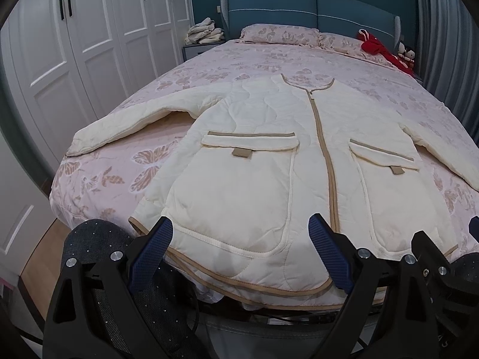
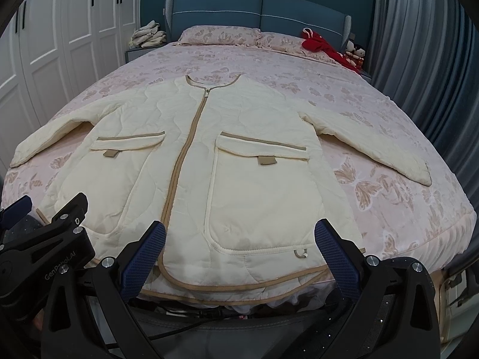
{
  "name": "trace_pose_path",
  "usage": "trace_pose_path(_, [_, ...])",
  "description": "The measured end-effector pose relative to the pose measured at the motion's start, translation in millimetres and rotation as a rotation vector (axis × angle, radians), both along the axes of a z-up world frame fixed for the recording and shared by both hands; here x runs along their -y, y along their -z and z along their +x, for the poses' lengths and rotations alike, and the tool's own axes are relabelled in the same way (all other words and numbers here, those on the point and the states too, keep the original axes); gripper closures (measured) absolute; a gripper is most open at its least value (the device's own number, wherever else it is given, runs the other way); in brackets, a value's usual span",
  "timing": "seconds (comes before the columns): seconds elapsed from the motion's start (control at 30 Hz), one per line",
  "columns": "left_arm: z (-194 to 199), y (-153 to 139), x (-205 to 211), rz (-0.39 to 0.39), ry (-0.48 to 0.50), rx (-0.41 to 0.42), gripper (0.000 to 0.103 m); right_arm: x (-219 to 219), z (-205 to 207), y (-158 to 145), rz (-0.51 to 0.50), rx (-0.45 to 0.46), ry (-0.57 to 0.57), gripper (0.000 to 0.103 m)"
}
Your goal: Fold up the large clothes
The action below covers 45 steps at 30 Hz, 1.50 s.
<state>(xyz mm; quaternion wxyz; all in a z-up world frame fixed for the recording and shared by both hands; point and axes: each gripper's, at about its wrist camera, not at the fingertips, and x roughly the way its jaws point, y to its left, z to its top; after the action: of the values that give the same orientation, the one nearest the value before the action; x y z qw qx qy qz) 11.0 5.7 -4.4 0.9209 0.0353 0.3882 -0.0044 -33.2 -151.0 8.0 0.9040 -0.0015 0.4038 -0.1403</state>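
A cream quilted jacket point(image 1: 254, 155) point(image 2: 227, 164) with tan trim lies flat, front up and zipped, on the bed, sleeves spread to both sides. Its hem hangs at the foot edge nearest me. My left gripper point(image 1: 241, 227) is open, its blue pads either side of the jacket's left hem and pocket, holding nothing. My right gripper point(image 2: 241, 233) is open too, straddling the right hem below the right pocket. The left gripper's body shows at the left edge of the right wrist view.
The bed point(image 1: 209, 59) has a pink butterfly-print cover, pillows and a blue headboard point(image 2: 260, 9). A red garment point(image 2: 320, 46) and dolls point(image 2: 354, 52) lie at the far right. White wardrobes point(image 1: 89, 30) stand left, a nightstand with piled cloth point(image 1: 203, 31) beside them, grey curtains point(image 2: 419, 59) right.
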Motion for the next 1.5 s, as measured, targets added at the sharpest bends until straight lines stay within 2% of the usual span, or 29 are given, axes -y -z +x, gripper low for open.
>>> trace_pose_path(0.5, [4,3,2,0.002,-0.001,-0.006,0.012,4,7,5,0.013,-0.001,0.001,0.005])
trace_pose_path(0.63, [16,5,1,-0.017,0.009,-0.021,0.01,21,13,2,0.029,0.032,0.004,0.005])
trace_pose_path(0.73, [33,2,-11,-0.062,-0.018,-0.02,0.009,62,21,0,0.061,0.068,0.065,0.005])
trace_pose_path(0.87, [60,-3,-22,-0.095,-0.065,-0.011,0.009,146,31,1,0.156,0.119,0.223,0.005])
trace_pose_path(1.07, [96,-5,-28,-0.12,-0.122,0.004,0.009,270,40,17,0.179,0.165,0.449,0.005])
trace_pose_path(1.17, [117,0,-26,-0.127,-0.139,-0.01,0.009,331,44,31,0.192,0.171,0.553,0.005])
trace_pose_path(1.27, [132,6,-21,-0.124,-0.141,-0.012,0.009,395,39,47,0.325,0.191,0.661,0.005])
trace_pose_path(1.3, [140,9,-18,-0.124,-0.141,-0.014,0.009,414,36,53,0.339,0.189,0.712,0.005])
trace_pose_path(1.5, [173,22,-6,-0.151,-0.153,-0.029,0.009,482,25,86,0.414,0.214,0.874,0.005])
